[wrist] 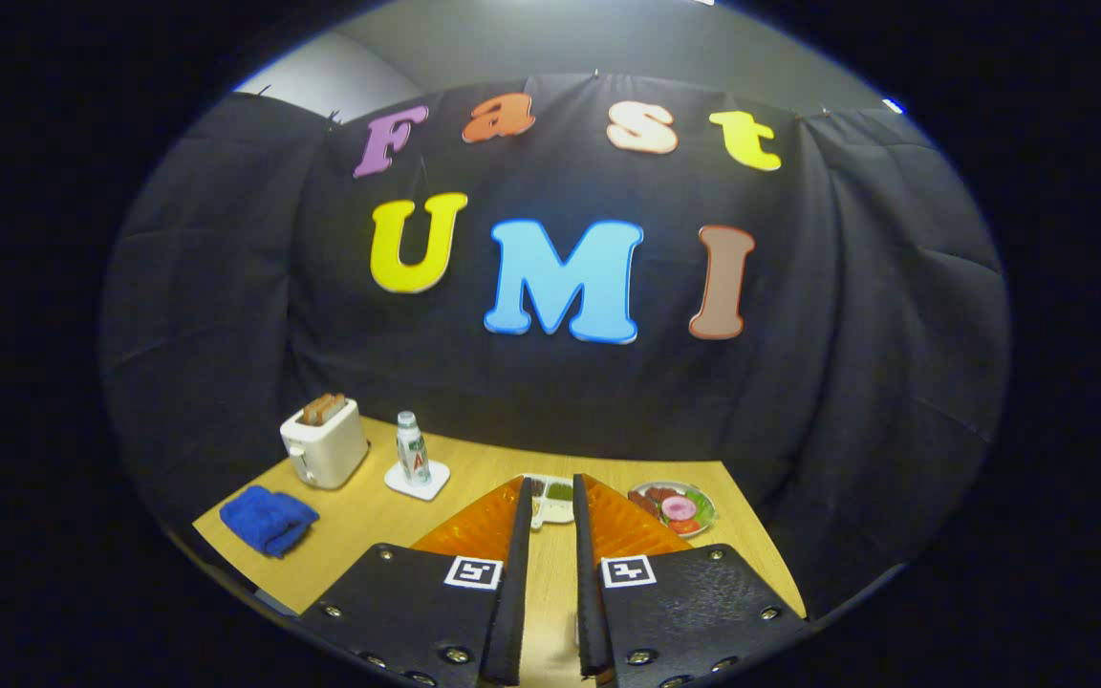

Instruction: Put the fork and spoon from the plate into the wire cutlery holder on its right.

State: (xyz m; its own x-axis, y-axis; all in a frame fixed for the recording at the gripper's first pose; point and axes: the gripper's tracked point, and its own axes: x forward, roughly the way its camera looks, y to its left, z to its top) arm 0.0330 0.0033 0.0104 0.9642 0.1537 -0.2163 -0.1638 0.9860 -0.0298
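Hovering above the wooden table (359,521), the claw (550,535) has its fingers slightly apart, gripping nothing. At twelve o'clock, a white tray (550,502); one o'clock, a food plate (675,506); ten o'clock, bottle (411,449), toaster (325,443), blue cloth (269,519). Fork, spoon and holder cannot be made out.

One camera, riding on the gripper (550,573) and looking forward along its two fingers (510,583), which rise into the lower part of the view with a narrow gap between them. It sits above the near edge of the desk (369,521) and faces level across it toward the black cloth wall, which takes most of the view. The desk shows low and foreshortened. Toaster (324,444), bottle (411,449) and blue cloth (269,519) lie off to the left of the fingers; a plate of food (673,506) lies beyond the right finger, and a tray (550,502) shows through the gap. All sit well ahead, none close to the lens.
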